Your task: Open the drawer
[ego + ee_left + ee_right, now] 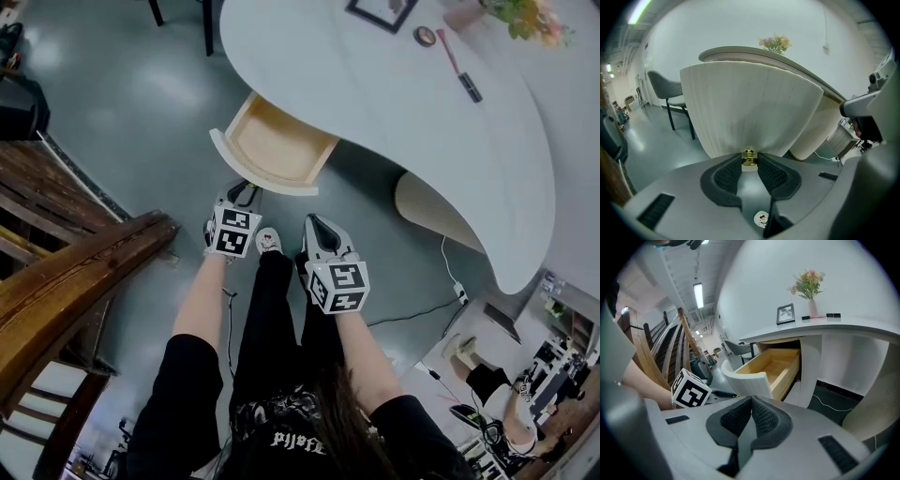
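Nearest you, your two forearms reached down and forward over your dark trousers, and each hand carried a gripper with its marker cube on top. Your right gripper [315, 225] hung over the floor near the drawer's front without touching it. Its jaws were pressed together at the tips with nothing between them. Your left gripper [246, 191] was at the drawer's front, its jaws part-way apart and clamped on the small brass knob [749, 158], one pad on each side of it. The drawer [246, 172] stood pulled well out from under the white table [375, 112], with its curved, ribbed white front towards you and its pale wooden inside showing. To your left ran a wooden banister [75, 272]. Farther off, on the table top, were a framed picture [380, 11], a small round thing [425, 37], a pink pen [457, 64] and a vase of flowers [525, 17].
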Demonstrator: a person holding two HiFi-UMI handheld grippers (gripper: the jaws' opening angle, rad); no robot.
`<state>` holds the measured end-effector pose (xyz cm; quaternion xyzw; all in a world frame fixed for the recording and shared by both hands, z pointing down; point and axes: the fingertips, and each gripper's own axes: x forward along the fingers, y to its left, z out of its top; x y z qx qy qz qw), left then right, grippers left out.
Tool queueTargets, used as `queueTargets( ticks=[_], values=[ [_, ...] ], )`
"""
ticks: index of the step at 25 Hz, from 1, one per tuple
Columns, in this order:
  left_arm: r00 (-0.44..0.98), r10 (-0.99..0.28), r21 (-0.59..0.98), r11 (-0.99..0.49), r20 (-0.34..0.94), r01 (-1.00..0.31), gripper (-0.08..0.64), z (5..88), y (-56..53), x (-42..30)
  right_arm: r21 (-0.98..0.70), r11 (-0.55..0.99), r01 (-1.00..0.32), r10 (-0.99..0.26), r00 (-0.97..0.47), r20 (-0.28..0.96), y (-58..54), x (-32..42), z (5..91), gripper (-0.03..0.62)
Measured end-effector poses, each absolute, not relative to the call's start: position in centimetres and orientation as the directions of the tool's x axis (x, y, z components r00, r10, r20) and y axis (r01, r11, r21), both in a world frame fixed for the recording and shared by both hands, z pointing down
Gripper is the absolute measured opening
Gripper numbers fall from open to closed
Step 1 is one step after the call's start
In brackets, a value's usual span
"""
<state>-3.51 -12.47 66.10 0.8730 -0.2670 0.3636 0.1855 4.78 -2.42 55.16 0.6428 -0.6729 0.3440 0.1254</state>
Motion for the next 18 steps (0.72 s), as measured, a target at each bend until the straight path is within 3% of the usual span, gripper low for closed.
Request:
queueTargets(
  ticks=[18],
  values=[
    [0.59,-0.316,0.15,-0.78,0.743,-0.607,0.117,65.7,-11.7,-4.4,-0.332,-0.103,-0.938,-0.774,-0.135,0.619,-2.5,3.7,55.0,0.028]
  ],
)
